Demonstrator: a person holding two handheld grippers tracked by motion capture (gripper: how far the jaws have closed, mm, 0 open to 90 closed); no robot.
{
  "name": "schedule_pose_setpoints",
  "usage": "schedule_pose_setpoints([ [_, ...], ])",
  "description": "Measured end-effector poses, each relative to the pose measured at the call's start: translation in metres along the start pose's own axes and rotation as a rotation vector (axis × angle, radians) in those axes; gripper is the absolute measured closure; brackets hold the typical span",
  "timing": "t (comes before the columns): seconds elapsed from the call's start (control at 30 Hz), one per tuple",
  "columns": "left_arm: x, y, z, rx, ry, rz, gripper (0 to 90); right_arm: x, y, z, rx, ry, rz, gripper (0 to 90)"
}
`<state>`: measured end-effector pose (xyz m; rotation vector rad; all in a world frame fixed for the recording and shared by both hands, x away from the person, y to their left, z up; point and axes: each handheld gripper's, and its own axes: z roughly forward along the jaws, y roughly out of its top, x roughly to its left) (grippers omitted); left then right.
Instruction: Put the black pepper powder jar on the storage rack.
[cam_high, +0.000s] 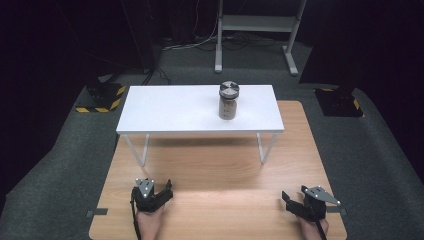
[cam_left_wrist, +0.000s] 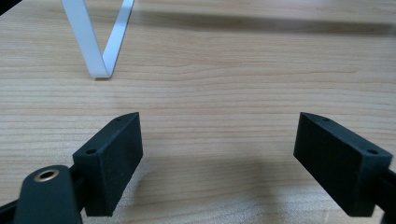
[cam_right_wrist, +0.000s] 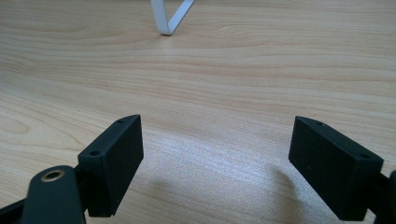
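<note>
My left hand-held gripper (cam_high: 161, 192) sits at the near left of the wooden worktop (cam_high: 215, 170), jaws spread wide, nothing between them. My right hand-held gripper (cam_high: 295, 200) at near right, same: jaws wide apart, empty. Farther off, a small white raised table (cam_high: 165, 110) stands on the worktop; a jar with a metal lid (cam_high: 229, 100) stands upright on its right half.

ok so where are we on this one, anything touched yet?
Nothing looks done. The jar stands upright with its lid on, on the white raised shelf, untouched. Both the left gripper and the right gripper sit low at the near edge of the wooden table, jaws open, holding nothing. Everything is left.
</note>
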<state>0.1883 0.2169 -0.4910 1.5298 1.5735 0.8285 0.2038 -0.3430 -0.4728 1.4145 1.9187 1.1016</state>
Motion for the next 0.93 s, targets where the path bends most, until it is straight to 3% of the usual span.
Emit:
schedule_pose_setpoints([
  [0.93, -0.0001, -0.0001, 0.0, 0.0, 0.0, 0.0, 15.7, 0.0017, 0.0017, 0.0015, 0.011, -0.002, -0.013, 17.7],
])
